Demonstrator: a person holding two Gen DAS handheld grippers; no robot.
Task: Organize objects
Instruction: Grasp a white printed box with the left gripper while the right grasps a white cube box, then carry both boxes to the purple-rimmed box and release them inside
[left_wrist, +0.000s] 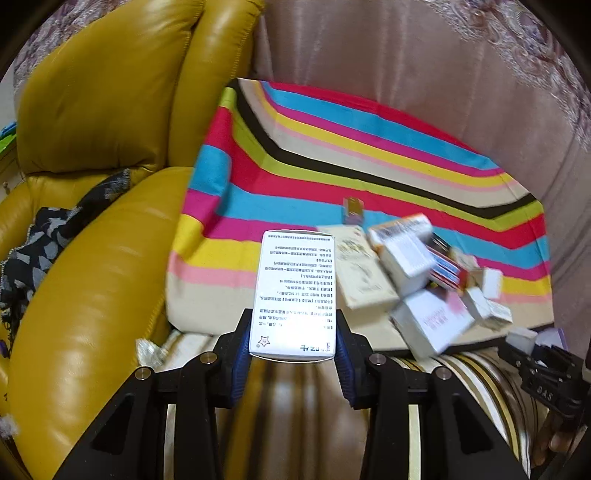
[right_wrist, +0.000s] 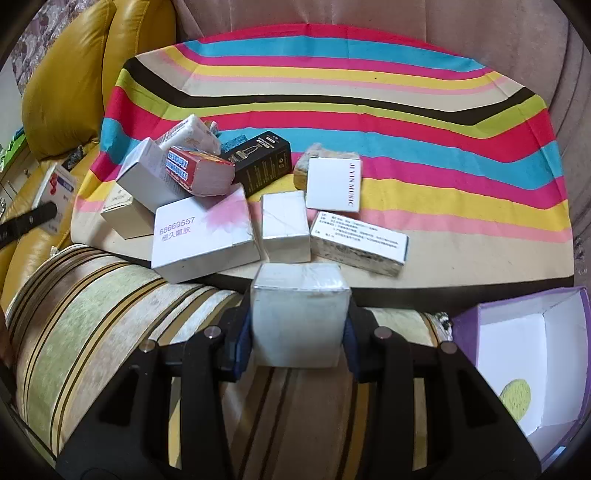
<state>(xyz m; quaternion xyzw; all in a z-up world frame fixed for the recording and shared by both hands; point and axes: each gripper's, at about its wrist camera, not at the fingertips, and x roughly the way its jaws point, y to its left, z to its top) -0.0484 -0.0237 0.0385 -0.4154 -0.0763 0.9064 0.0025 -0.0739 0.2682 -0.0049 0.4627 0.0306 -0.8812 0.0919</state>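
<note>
above the striped cloth (right_wrist: 369, 92), each claw grips a box: left claw (left_wrist: 293, 350) a printed carton (left_wrist: 295, 291), right claw (right_wrist: 299, 347) a white cube (right_wrist: 300, 317) (likely bound for the purple tray (right_wrist: 517, 354)).

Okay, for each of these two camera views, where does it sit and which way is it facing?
Left wrist: on the left gripper, facing down at the striped cloth; its fingers clamp a printed white box.
Right wrist: on the right gripper, facing the box pile; its fingers clamp a plain white box.
Shared: cloth, pile, yellow sofa.
</note>
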